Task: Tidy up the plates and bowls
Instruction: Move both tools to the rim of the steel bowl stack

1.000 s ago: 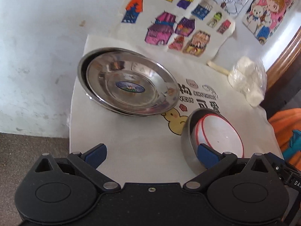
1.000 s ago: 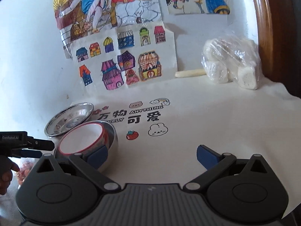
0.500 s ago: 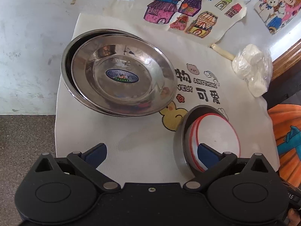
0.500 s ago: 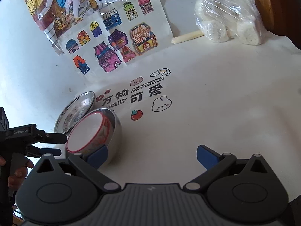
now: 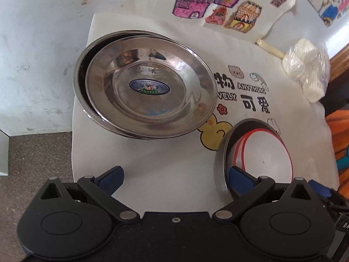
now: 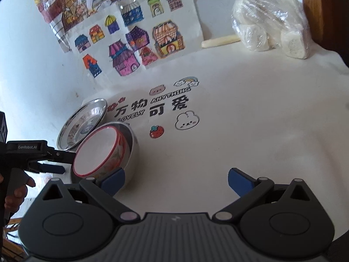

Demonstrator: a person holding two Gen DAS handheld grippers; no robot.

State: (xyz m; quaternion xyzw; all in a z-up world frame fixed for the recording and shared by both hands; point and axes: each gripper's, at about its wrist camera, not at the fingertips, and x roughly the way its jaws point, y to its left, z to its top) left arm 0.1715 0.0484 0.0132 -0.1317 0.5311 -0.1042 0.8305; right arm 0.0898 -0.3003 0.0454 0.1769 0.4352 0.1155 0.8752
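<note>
Two stacked steel plates (image 5: 148, 87) lie on the white printed cloth (image 5: 165, 159), top one offset right; they also show in the right wrist view (image 6: 84, 122). A white bowl with a red rim (image 5: 266, 152) sits inside a steel bowl (image 5: 220, 161); both show in the right wrist view, the white bowl (image 6: 98, 150) inside the steel bowl (image 6: 133, 150). My left gripper (image 5: 175, 175) is open and empty, its right finger (image 5: 238, 178) in front of the bowls. My right gripper (image 6: 175, 180) is open and empty, right of the bowls.
A plastic bag of white rolls (image 6: 270, 28) and a pale stick (image 6: 220, 41) lie at the back right. Coloured house drawings (image 6: 135, 37) hang on the white wall. A wooden edge (image 6: 312, 11) is at the far right. The cloth's left edge overhangs a brown floor (image 5: 32, 157).
Both grippers have kept tilting and shifting over the cloth; the plates and nested bowls have not moved. Both grippers stay open.
</note>
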